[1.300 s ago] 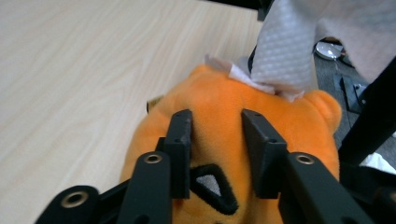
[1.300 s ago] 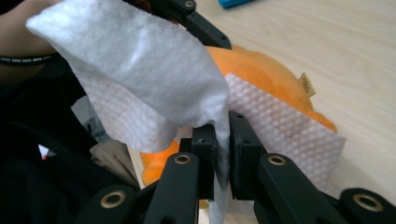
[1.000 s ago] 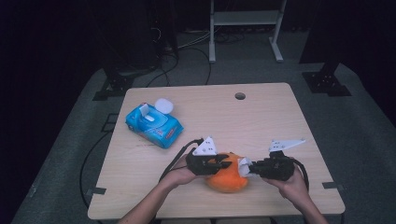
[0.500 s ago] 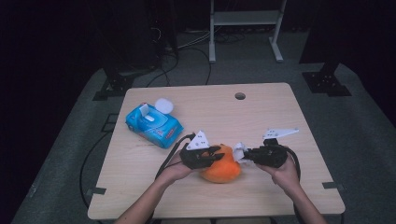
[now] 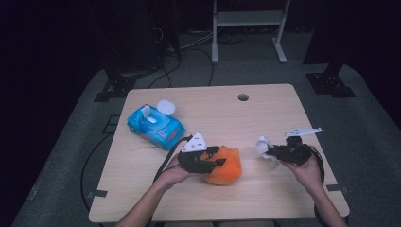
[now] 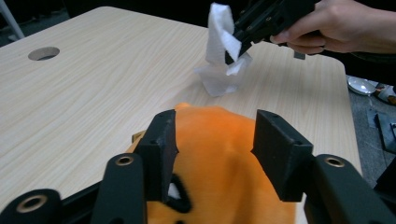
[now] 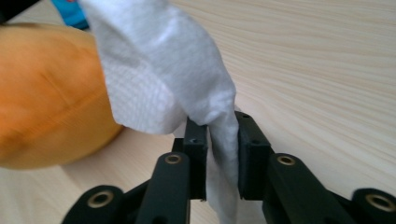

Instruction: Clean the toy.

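Observation:
An orange soft toy (image 5: 226,166) lies at the table's front middle. My left gripper (image 5: 216,157) comes at it from the left and is shut on it; in the left gripper view the jaws press on both sides of the toy (image 6: 212,123). To its right, apart from the toy, my right gripper (image 5: 269,152) is shut on a white wipe (image 5: 263,144). In the right gripper view the wipe (image 7: 159,70) rises crumpled from between the jaws of that gripper (image 7: 222,128), with the toy (image 7: 46,93) at the left. The left gripper view also has the right gripper (image 6: 238,46) and the wipe (image 6: 219,32).
A blue pack of wipes (image 5: 156,126) with its white lid flipped open lies at the table's left. The wooden table (image 5: 279,113) has a round cable hole (image 5: 243,97) at the back. Cables and a stand sit on the floor behind.
My right gripper has drawn away to the right with the wipe, off the toy it was against. My left gripper and the toy have shifted slightly left and back.

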Demonstrator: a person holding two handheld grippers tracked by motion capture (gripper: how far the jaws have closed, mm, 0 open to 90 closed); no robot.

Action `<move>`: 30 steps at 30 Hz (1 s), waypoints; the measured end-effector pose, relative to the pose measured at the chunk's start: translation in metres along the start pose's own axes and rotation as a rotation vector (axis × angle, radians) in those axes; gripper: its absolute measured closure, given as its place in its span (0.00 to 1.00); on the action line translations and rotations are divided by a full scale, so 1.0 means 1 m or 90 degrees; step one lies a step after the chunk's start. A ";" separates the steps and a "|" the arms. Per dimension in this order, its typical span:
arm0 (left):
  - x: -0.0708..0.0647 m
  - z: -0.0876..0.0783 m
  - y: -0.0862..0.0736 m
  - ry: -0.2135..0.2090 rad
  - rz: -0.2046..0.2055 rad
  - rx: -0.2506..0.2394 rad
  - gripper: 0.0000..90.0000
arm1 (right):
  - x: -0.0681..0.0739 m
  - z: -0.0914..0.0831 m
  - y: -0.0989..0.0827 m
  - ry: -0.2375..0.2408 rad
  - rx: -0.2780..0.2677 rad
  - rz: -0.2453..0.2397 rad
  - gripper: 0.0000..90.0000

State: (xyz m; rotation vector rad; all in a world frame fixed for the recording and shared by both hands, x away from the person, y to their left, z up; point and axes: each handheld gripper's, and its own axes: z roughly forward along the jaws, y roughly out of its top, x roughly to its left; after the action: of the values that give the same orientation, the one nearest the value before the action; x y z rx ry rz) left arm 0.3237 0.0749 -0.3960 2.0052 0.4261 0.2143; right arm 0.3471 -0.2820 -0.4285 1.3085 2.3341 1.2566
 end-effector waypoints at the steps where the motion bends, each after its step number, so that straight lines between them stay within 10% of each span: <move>1: 0.001 -0.001 0.000 0.000 -0.001 -0.004 0.52 | -0.003 -0.001 0.000 -0.005 0.002 0.002 0.80; 30: 0.022 -0.058 -0.027 0.083 -0.065 -0.018 0.31 | -0.018 -0.024 -0.017 -0.020 -0.016 0.019 0.56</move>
State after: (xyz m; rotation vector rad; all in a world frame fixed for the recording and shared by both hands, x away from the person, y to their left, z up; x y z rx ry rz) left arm 0.3188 0.1426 -0.3945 1.9423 0.6041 0.2870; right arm 0.3354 -0.3140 -0.4303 1.3506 2.2782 1.2599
